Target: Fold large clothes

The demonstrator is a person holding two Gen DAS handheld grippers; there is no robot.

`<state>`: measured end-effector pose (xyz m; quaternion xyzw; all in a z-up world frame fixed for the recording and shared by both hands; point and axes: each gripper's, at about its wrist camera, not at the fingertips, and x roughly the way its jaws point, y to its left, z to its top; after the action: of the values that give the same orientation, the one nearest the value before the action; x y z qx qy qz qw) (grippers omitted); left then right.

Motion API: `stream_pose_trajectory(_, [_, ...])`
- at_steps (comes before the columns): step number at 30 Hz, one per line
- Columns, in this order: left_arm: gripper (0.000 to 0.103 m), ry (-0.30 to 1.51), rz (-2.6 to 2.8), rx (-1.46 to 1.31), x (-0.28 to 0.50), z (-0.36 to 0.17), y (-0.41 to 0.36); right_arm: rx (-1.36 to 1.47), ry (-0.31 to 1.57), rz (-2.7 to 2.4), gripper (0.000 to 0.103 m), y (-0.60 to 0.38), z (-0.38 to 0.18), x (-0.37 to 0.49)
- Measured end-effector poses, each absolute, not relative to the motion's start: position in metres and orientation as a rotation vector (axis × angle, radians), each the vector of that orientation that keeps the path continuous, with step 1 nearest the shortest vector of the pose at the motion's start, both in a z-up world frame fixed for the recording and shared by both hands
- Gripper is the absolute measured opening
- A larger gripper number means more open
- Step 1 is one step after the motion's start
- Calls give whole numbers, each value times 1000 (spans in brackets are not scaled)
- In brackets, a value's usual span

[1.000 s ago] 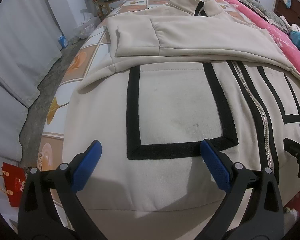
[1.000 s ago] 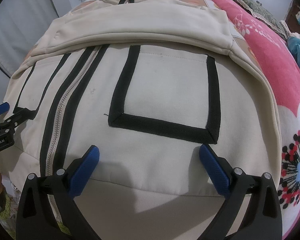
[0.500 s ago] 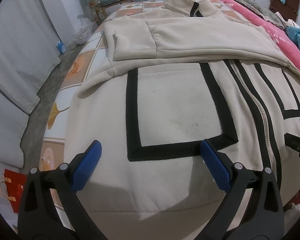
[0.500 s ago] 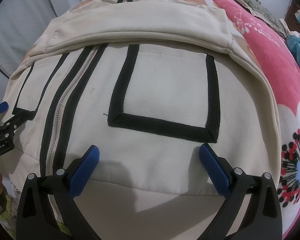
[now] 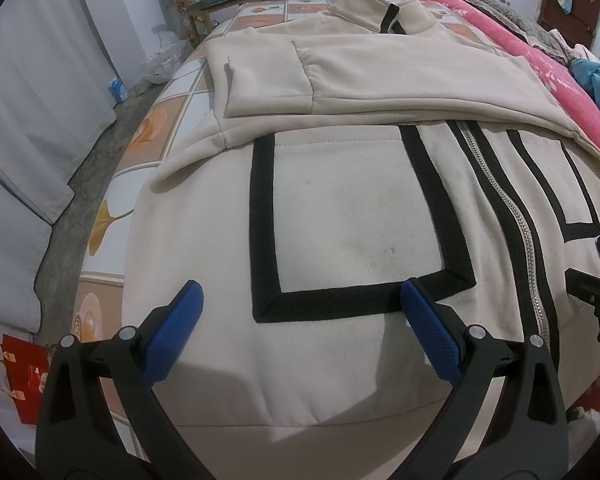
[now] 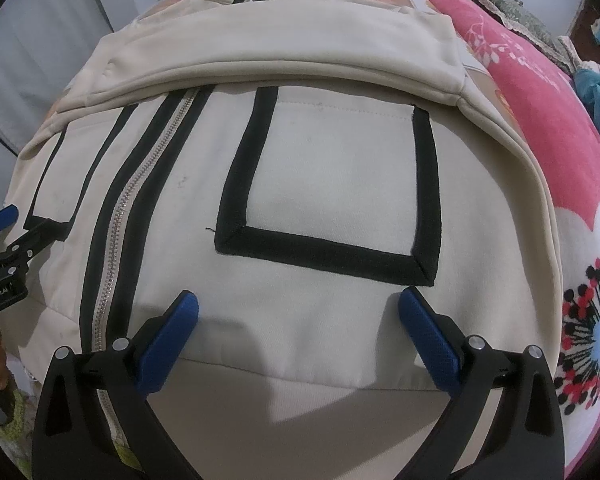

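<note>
Hovering wide-jawed and empty, left gripper [image 5: 300, 328] and right gripper [image 6: 300, 328] might pinch the jacket [image 5: 360, 208] hem unevenly, skewing the fold.

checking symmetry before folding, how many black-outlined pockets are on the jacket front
2: one pocket left of the zipper, one pocket right of it. Folded sleeves cover both tops.

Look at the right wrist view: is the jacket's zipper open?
No, the zipper runs closed down the jacket front, between two black stripes.
</note>
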<state>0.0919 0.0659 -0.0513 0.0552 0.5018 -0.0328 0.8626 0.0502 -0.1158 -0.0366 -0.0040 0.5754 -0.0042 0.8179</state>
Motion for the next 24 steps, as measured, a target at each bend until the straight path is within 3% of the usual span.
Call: stream_pose_trajectory(24, [96,955,-85,117,34,-23,88,3,1184,-23,97,-115,-36,40])
